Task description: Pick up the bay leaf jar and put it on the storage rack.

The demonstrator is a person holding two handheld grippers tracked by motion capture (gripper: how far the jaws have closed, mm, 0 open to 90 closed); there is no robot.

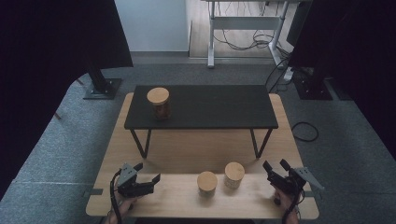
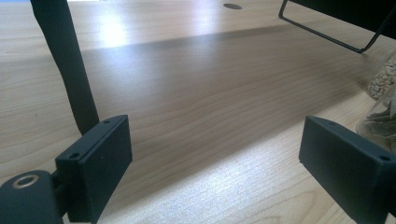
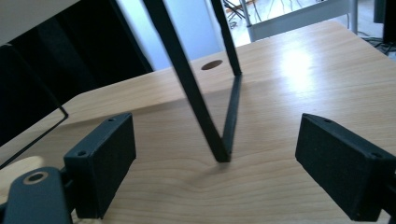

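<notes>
1. Pale wood table carries a black shelf on thin legs.
2. I see two jars with wooden lids at the near edge: left jar, right jar, just beside each other, between my grippers.
3. A third jar stands on the shelf's left end.
4. Left gripper rests wide, nothing between its jaws, aimed toward the left jar.
5. Right gripper also gapes, holding nothing, right of the right jar.
</notes>
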